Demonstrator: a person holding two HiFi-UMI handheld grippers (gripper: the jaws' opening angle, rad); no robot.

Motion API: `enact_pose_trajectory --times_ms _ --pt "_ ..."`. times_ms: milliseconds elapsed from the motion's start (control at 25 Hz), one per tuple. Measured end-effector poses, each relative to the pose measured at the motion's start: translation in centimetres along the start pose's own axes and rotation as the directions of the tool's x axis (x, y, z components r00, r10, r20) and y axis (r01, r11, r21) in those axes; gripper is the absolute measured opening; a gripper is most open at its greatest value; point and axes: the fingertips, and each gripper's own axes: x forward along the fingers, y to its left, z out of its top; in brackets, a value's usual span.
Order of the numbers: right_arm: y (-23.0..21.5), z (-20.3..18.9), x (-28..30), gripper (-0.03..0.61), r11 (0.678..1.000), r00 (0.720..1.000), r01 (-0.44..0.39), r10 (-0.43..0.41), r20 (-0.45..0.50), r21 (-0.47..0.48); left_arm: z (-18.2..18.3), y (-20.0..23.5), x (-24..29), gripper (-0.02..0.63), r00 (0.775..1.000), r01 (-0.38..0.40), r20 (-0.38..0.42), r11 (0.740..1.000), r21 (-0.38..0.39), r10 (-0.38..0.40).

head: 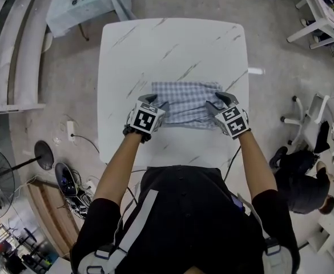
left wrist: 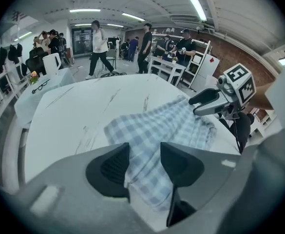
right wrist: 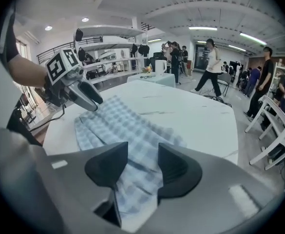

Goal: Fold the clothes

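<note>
Left claw (head: 154, 103), right claw (head: 218, 103), astride checked cloth (head: 184, 99); long axis left-right

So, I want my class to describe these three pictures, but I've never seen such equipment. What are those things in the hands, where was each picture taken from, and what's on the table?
There is no robot here. A person holds a two-jaw tool in each hand, the left tool and the right tool; the marker cubes belong to them. The overhead picture comes from a camera on the person's head, looking down. The other two come from cameras riding on each tool, looking along its jaws. On the white marble-patterned table lies one blue-and-white checked cloth. Each tool is at the cloth's near edge, its jaws apart with fabric in the gap, not clamped.
</note>
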Motion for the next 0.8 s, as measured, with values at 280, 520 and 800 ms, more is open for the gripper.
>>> enact_pose_trajectory --times_ms 280,520,800 --pt "-3.1 -1.9 2.0 0.175 0.992 0.999 0.009 -0.003 -0.048 0.125 -0.5 2.0 1.6 0.189 1.000 0.011 -0.017 0.991 -0.134 -0.014" --pt "-3.1 -2.2 2.3 0.175 0.993 0.998 0.025 -0.019 -0.055 0.117 -0.7 2.0 2.2 0.189 0.999 0.013 -0.028 0.993 -0.120 -0.017" --pt "-2.6 0.8 -0.1 0.175 0.992 0.997 0.026 -0.035 0.070 0.123 0.3 1.6 0.4 0.189 1.000 -0.011 0.018 0.993 -0.115 0.013"
